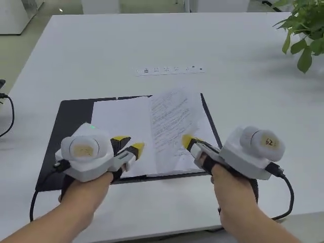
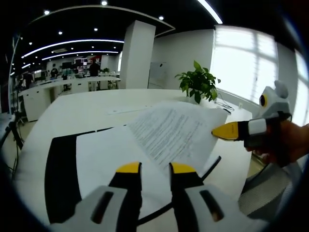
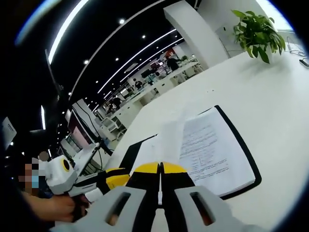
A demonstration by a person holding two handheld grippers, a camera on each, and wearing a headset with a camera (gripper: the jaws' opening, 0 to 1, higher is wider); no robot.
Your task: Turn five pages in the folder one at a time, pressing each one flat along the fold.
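Black flat folder (image 1: 71,131) lies open on the white table (image 1: 101,45), near the front edge, with the fold running away from the person. Right gripper (image 1: 188,142) has its yellow-tipped jaws pressed together on the near edge of one printed white paper sheet (image 1: 172,126). The sheet is off the stack, bowed and standing over the fold, so I read this as mid-turn, right to left. Pinching at the free edge makes sense: the sheet pivots on the binding without dragging the ones under it. The right gripper view shows the jaws meeting with no gap, but the paper at the tips is blurred there, so it's probably a single sheet, not confirmed. Left gripper (image 1: 129,143) sits over the lower part of the blank white left-hand page (image 1: 119,121), jaws slightly spread, nothing between them. It looks staged to steady that side and to press along the fold once the sheet lands. That press is not yet done for this sheet. Count: two grippers, one folder, one sheet in the air. Also one green leafy potted plant (image 1: 304,30) at the far right corner, well apart from the work, and one pale strip with a row of small ports (image 1: 169,69) on the table beyond the folder.
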